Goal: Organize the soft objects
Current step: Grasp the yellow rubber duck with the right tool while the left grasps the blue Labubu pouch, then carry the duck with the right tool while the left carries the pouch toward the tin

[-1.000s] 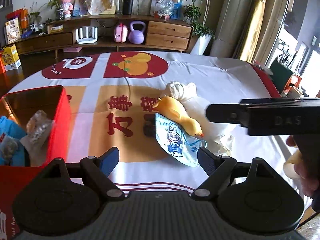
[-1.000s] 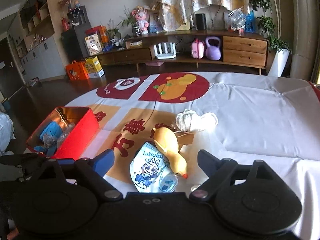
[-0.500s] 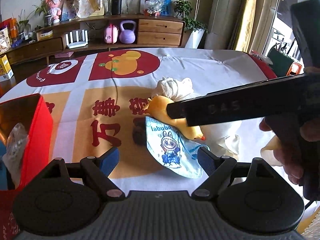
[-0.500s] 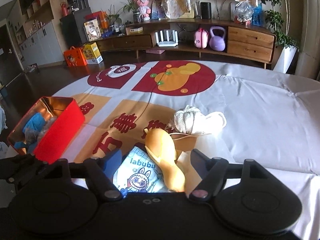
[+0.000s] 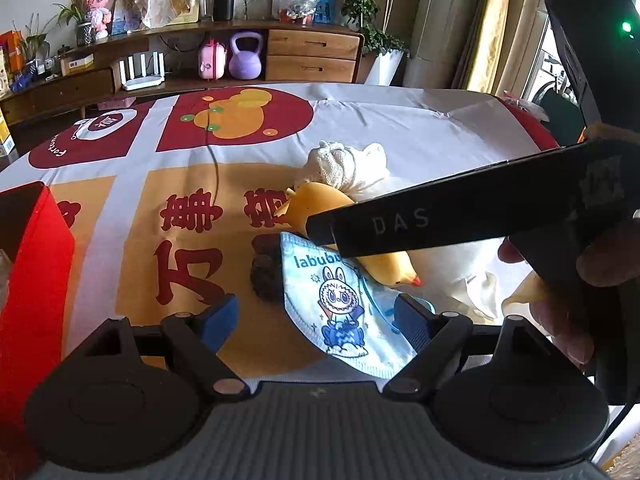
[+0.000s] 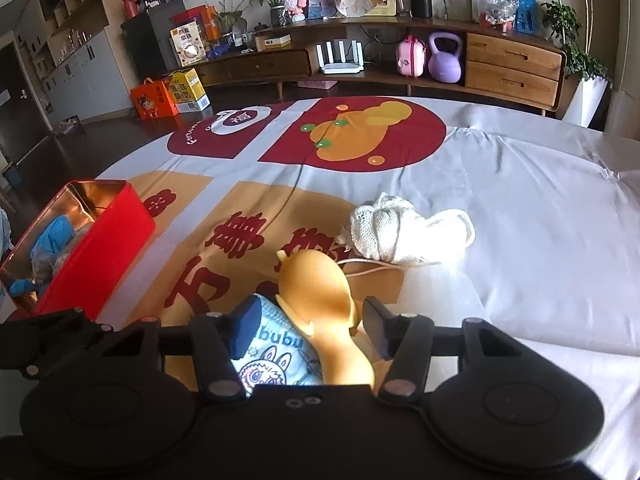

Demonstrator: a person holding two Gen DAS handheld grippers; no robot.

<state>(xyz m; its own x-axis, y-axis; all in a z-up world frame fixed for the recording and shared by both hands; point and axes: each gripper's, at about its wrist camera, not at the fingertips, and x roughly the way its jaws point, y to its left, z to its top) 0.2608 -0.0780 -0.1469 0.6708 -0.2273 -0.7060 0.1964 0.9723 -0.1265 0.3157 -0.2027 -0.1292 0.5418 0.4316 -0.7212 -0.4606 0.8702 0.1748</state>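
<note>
Closing around a yellow rubber duck, the right gripper has not yet clamped it. The left gripper gapes empty nearby, above a Labubu face mask.

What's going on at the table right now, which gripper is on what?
A person is tidying soft items into the red tin, which already holds a few. The right gripper straddles the yellow duck toy; its jaws have just been closing, but a gap still shows beside the pads. The left gripper hangs open over the Labubu mask. The white knitted pouch lies loose on the tablecloth.
</note>
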